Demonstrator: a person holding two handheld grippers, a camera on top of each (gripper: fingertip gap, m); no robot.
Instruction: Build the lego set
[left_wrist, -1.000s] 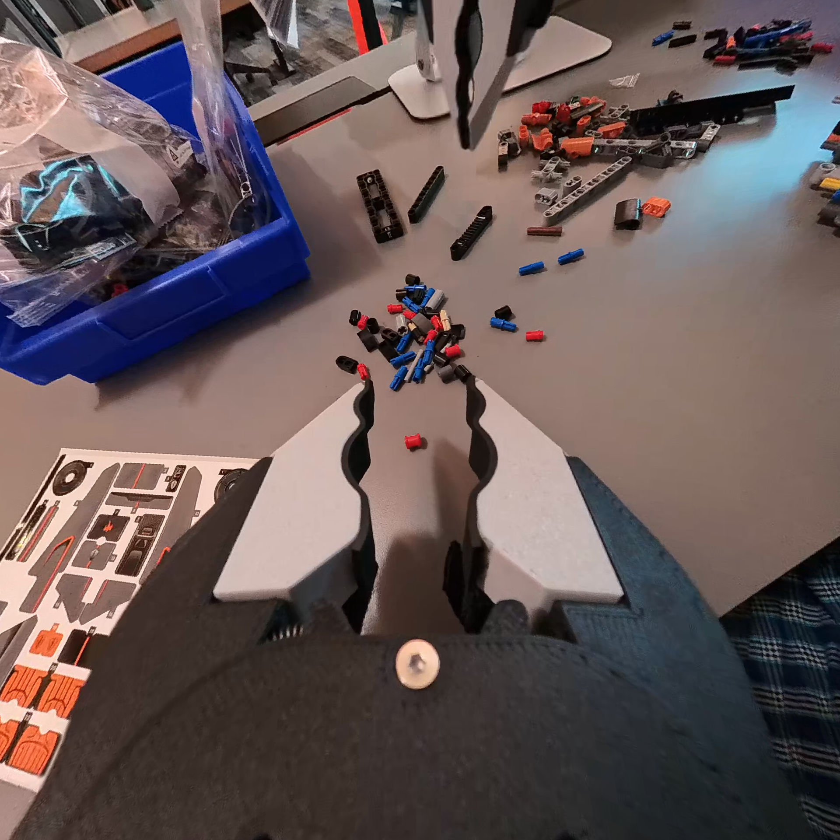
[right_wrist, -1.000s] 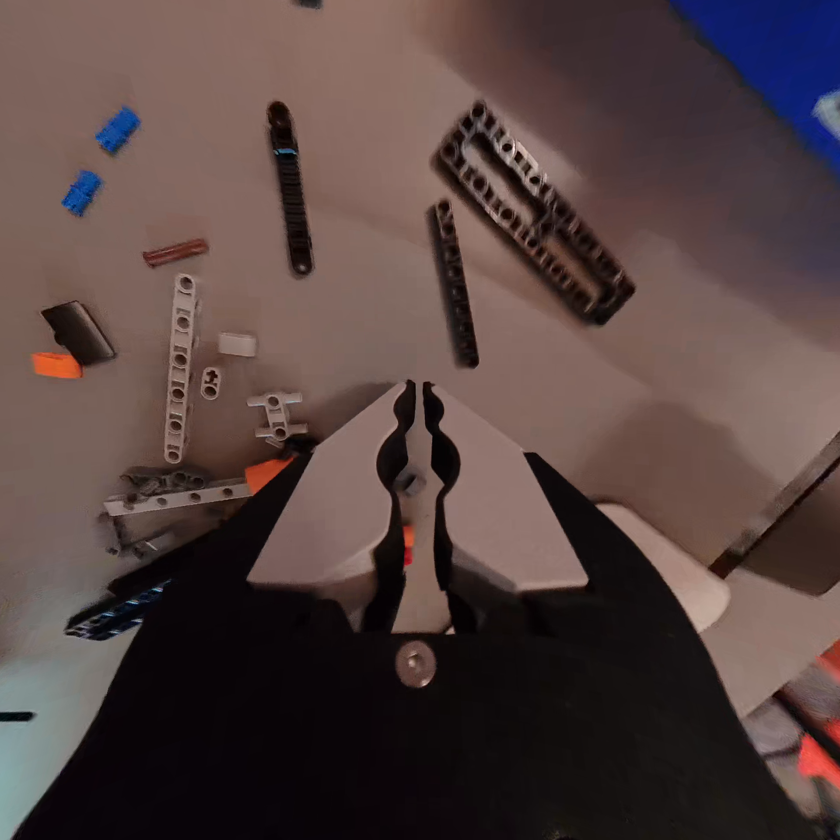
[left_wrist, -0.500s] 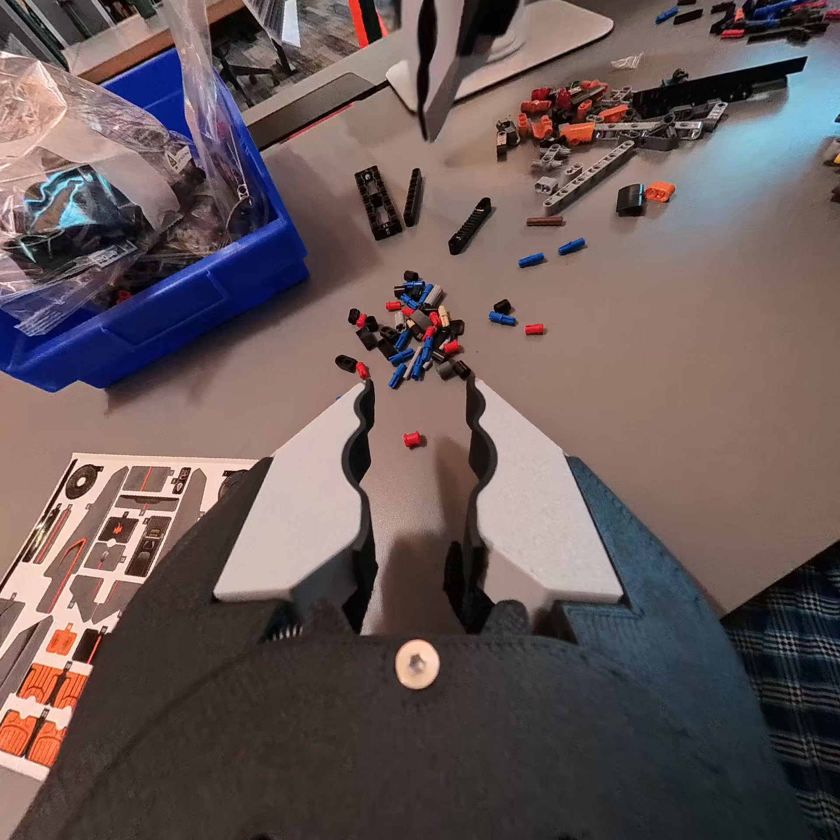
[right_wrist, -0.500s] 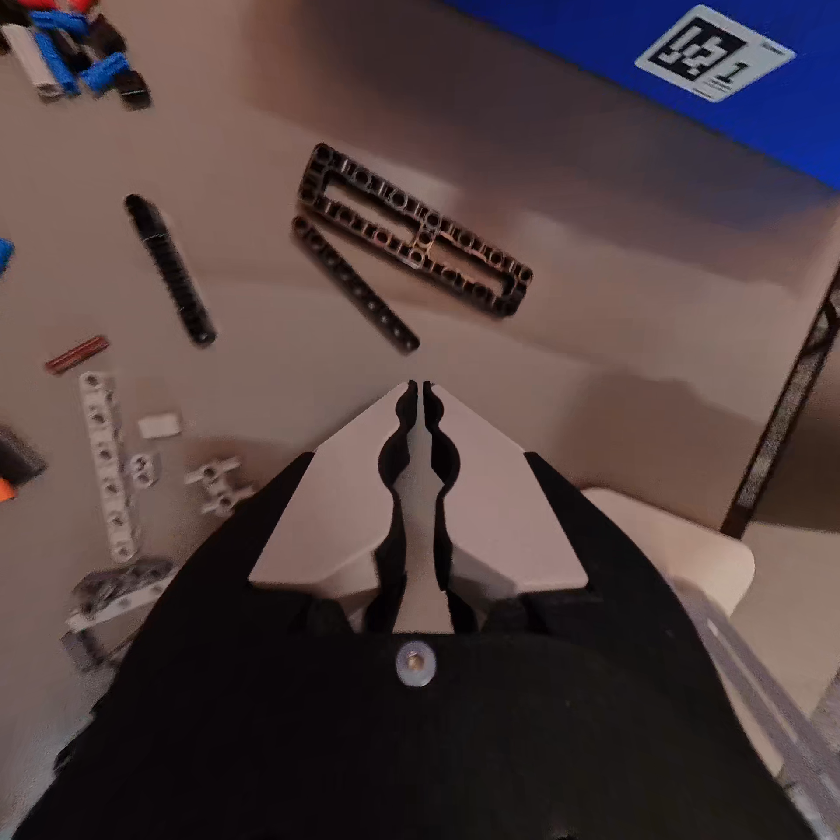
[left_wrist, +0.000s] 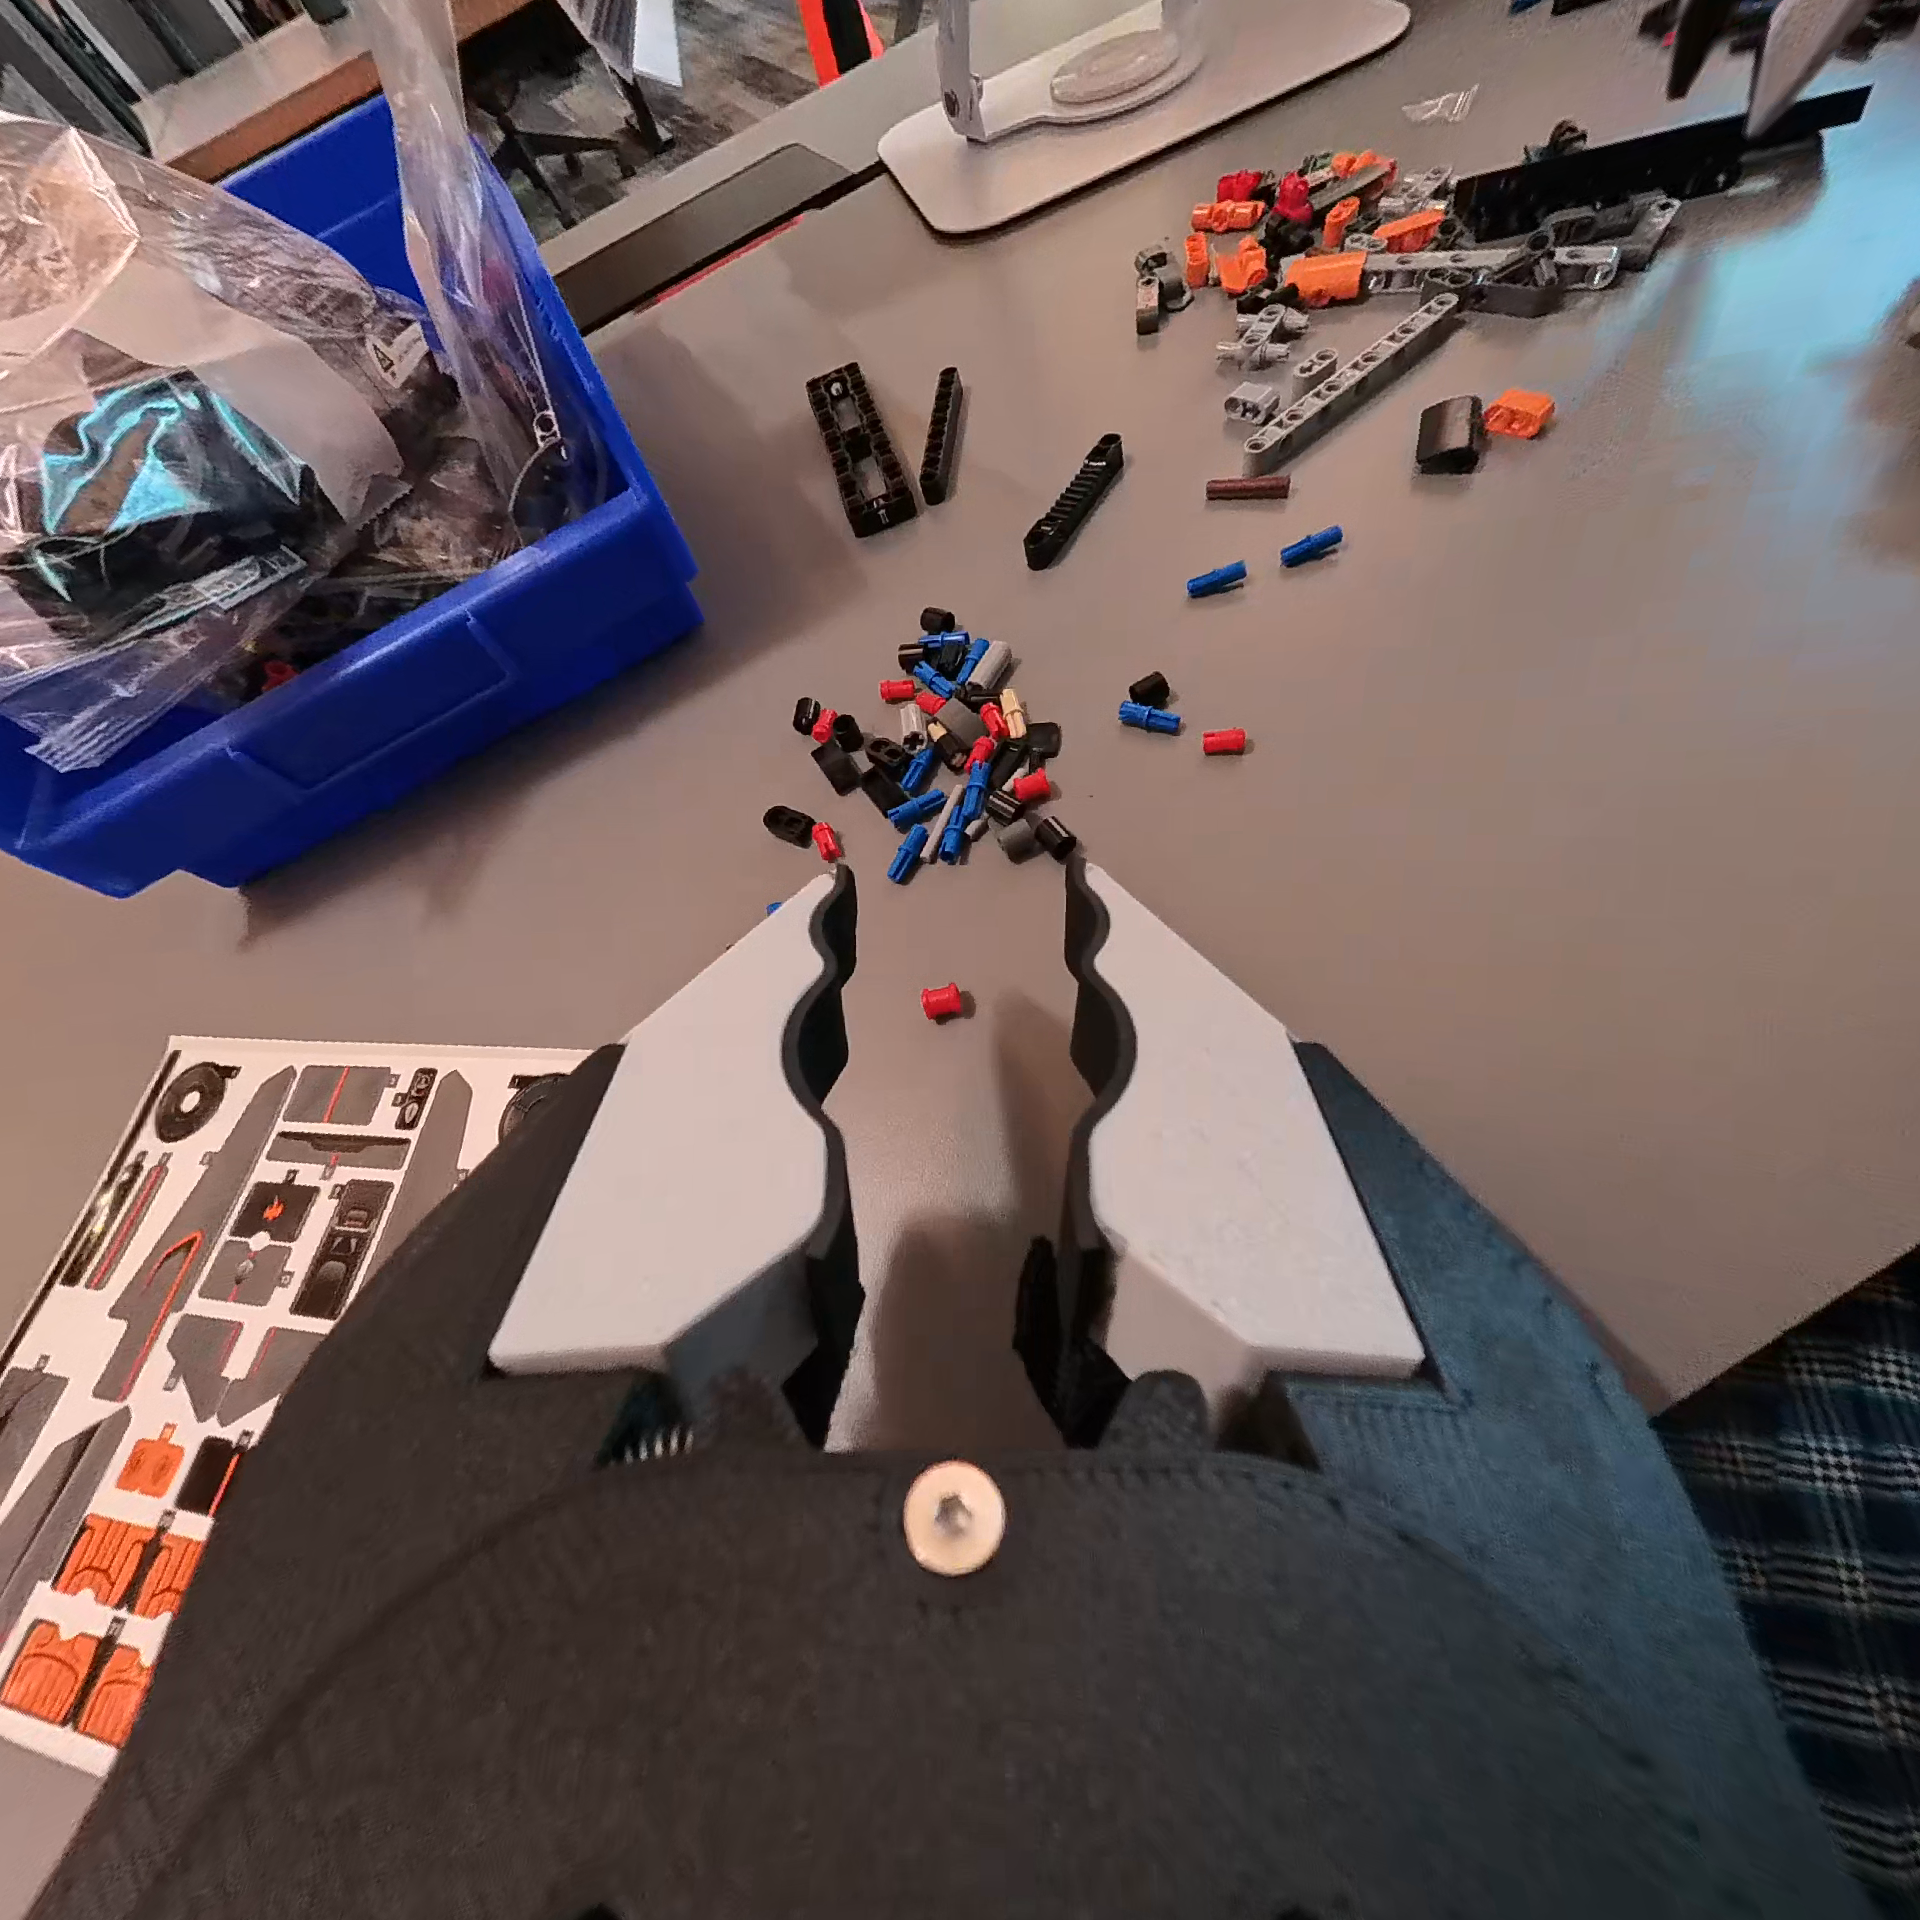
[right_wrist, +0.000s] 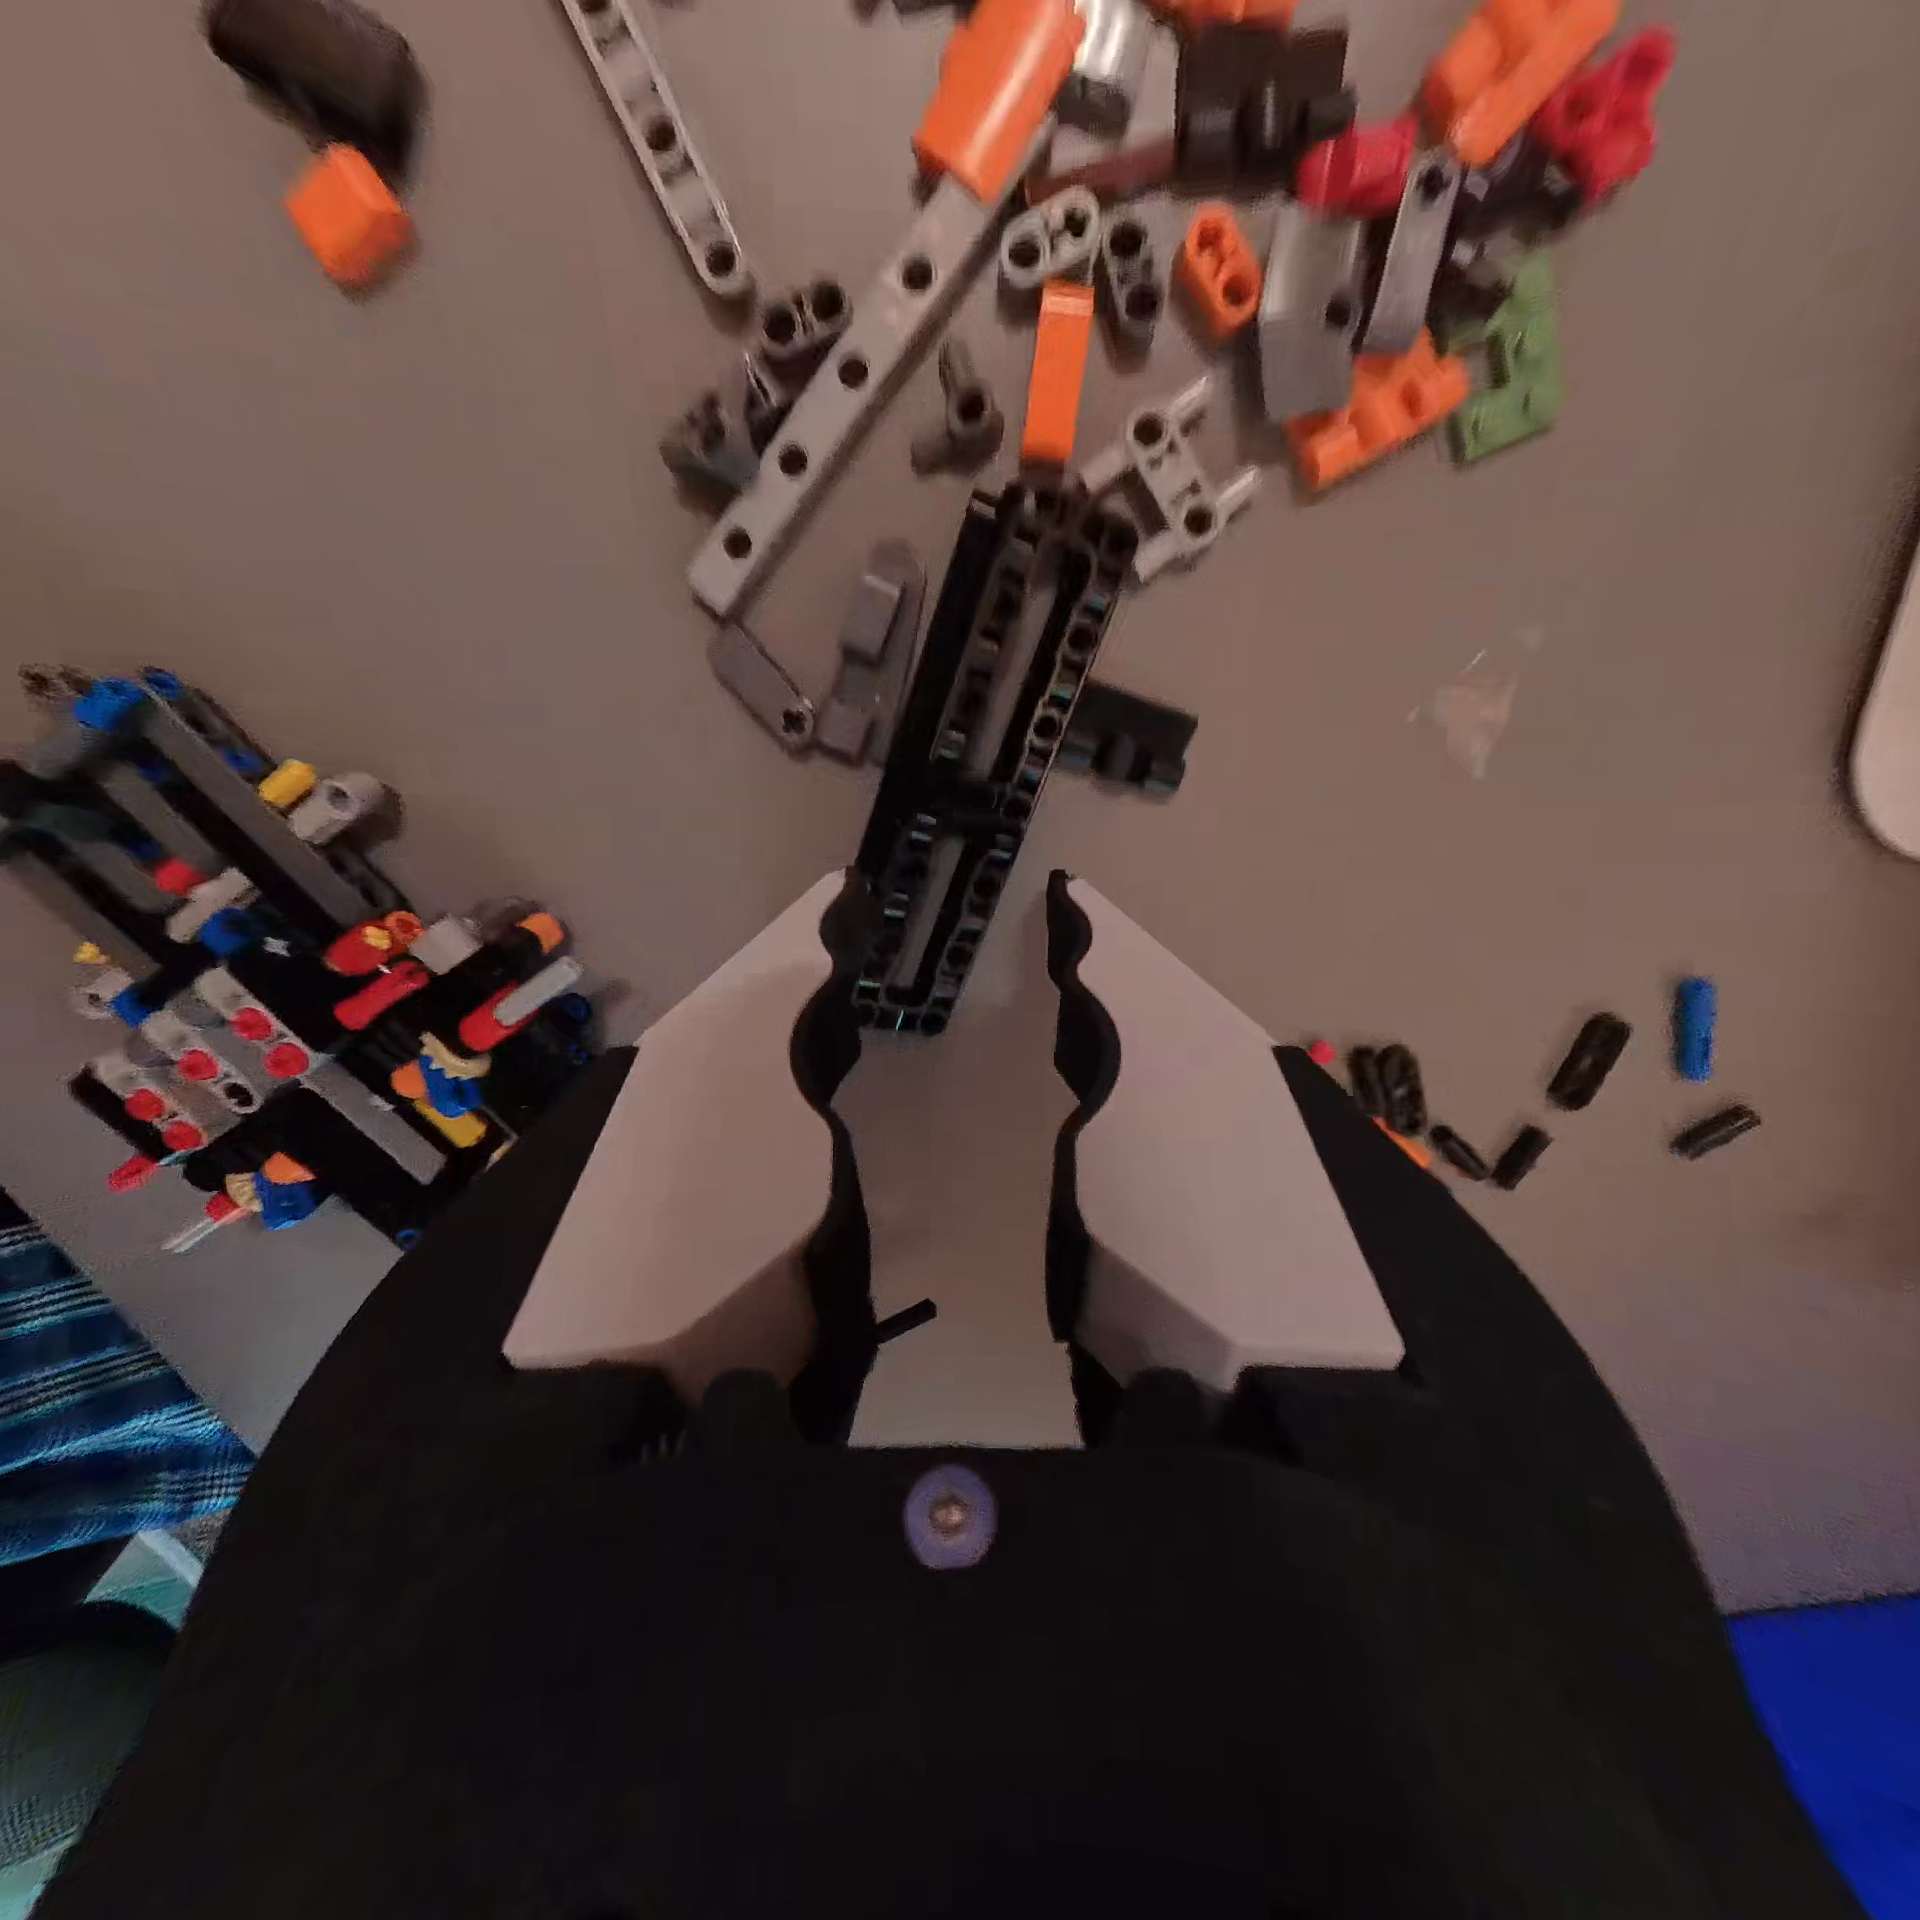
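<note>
My left gripper (left_wrist: 951, 883) is open and empty above the grey table, with a small red bush (left_wrist: 942, 1002) lying between its fingers. Just beyond its tips is a heap of small blue, red and black pins (left_wrist: 951, 743). A black frame (left_wrist: 860, 449) and two black beams (left_wrist: 1074, 501) lie farther off. My right gripper (right_wrist: 951, 899) is open and empty over a long black frame beam (right_wrist: 992, 758), whose near end lies between its tips. Loose orange, grey and red parts (right_wrist: 1226, 260) lie beyond. A partly built assembly (right_wrist: 249, 966) sits at the left.
A blue bin (left_wrist: 343, 717) full of plastic bags stands at the left. A sticker sheet (left_wrist: 208, 1226) lies near the front edge. A monitor base (left_wrist: 1132, 94) stands at the back. The right gripper (left_wrist: 1766, 62) shows at the top right of the left wrist view. Some 35 cm of space lies between my two pairs of fingers.
My right gripper has swung from the black frame near the bin over to the parts pile and has opened. My left gripper has stayed almost still, open.
</note>
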